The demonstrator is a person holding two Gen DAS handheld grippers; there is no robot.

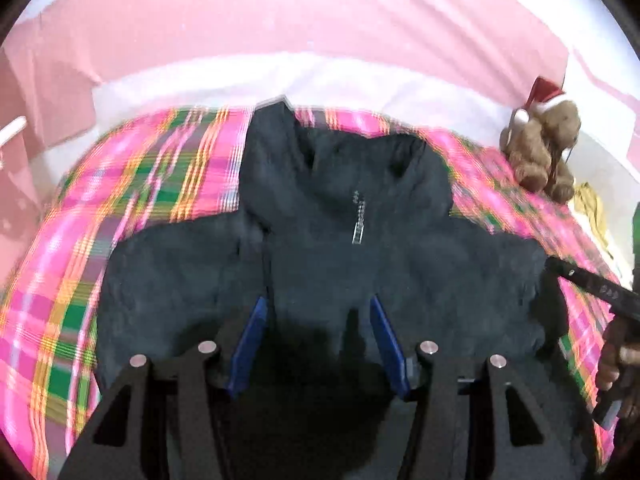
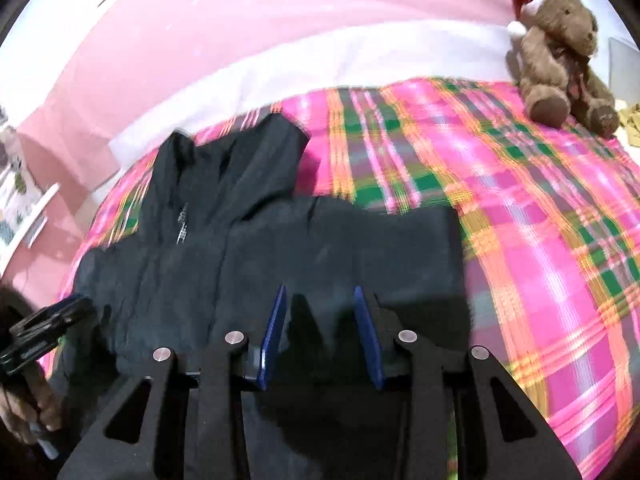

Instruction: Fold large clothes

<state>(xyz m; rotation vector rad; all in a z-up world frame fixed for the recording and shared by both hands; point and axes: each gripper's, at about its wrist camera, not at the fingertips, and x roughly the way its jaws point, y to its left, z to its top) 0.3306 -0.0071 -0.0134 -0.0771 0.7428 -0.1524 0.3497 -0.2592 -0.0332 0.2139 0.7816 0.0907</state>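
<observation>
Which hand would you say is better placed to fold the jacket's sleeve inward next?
Probably the right: the right gripper hovers open over the sleeve side of the dark jacket, while the left gripper sits over its zipped middle.

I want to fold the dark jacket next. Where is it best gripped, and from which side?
Probably the near hem of the dark jacket, one corner per gripper, coming from the near edge of the plaid bedspread. It lies spread flat, collar toward the far side, so the hem is the closest free edge.
</observation>
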